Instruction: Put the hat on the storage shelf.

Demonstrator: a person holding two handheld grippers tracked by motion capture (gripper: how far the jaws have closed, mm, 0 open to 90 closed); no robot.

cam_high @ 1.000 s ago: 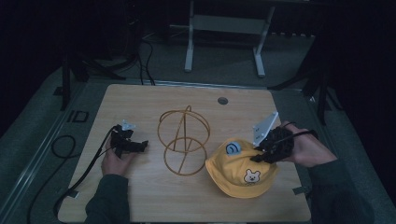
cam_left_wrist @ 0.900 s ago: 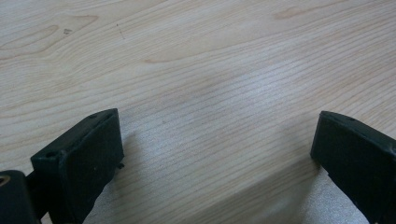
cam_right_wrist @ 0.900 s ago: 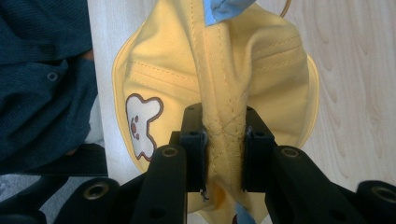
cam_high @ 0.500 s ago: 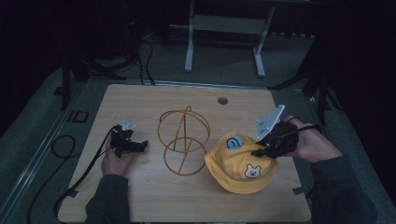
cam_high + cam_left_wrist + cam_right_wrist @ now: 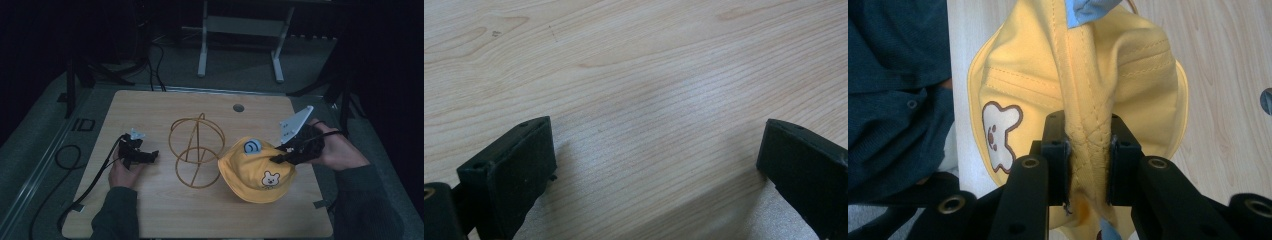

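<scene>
Hat (image 5: 257,170) lies just right of the wire stand (image 5: 196,152); right gripper (image 5: 280,156) fingers clamp a crown fold. Left gripper (image 5: 150,156) fingers apart, left of the stand on the bench (image 5: 165,210).

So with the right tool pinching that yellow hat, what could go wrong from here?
1. The right tool grips only a bunched fold of the yellow hat, so the cloth could slip out when lifted.
2. The gold wire stand stands right beside the hat and looks light; a swinging brim might snag or tip it.
3. The left tool rests open on the table, steadying nothing.
</scene>
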